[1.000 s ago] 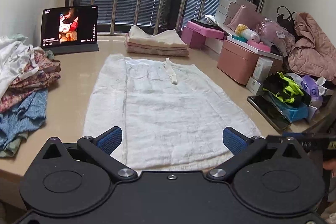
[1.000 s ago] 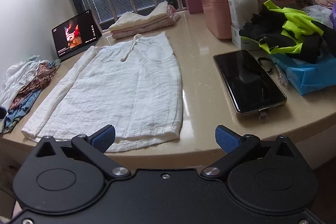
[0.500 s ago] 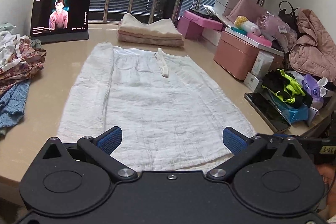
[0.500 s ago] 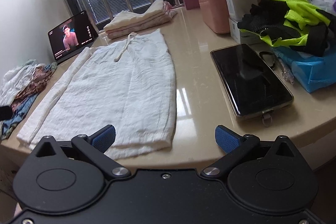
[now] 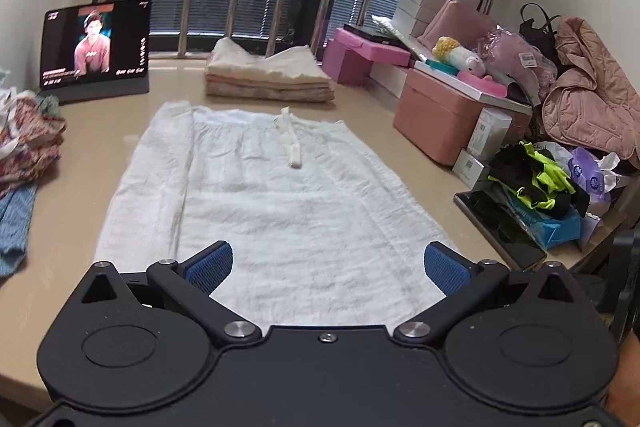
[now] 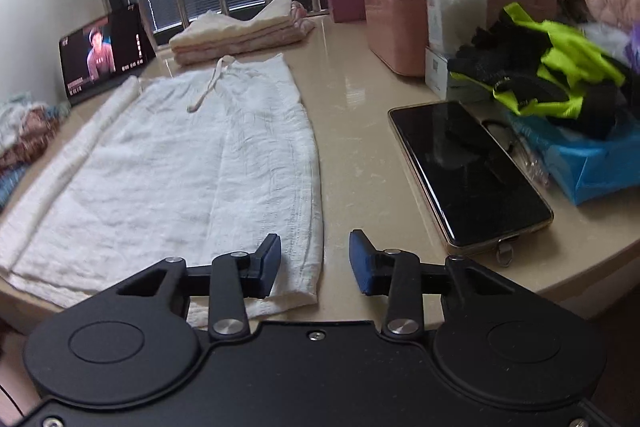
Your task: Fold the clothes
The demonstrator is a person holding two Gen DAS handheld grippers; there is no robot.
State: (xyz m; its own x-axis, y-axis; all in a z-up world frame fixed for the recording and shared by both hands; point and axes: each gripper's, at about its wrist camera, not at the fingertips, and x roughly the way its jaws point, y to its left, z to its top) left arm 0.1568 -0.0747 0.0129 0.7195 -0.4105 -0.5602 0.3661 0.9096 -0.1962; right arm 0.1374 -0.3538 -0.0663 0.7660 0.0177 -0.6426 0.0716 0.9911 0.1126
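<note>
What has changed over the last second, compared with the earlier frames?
The right gripper has narrowed from wide open; its jaws are closing around the near right corner of the white garment, not yet pinching it. The left gripper stays wide open. The garment and phone lie unmoved.

Both wrist views — near edge, white garment shared
</note>
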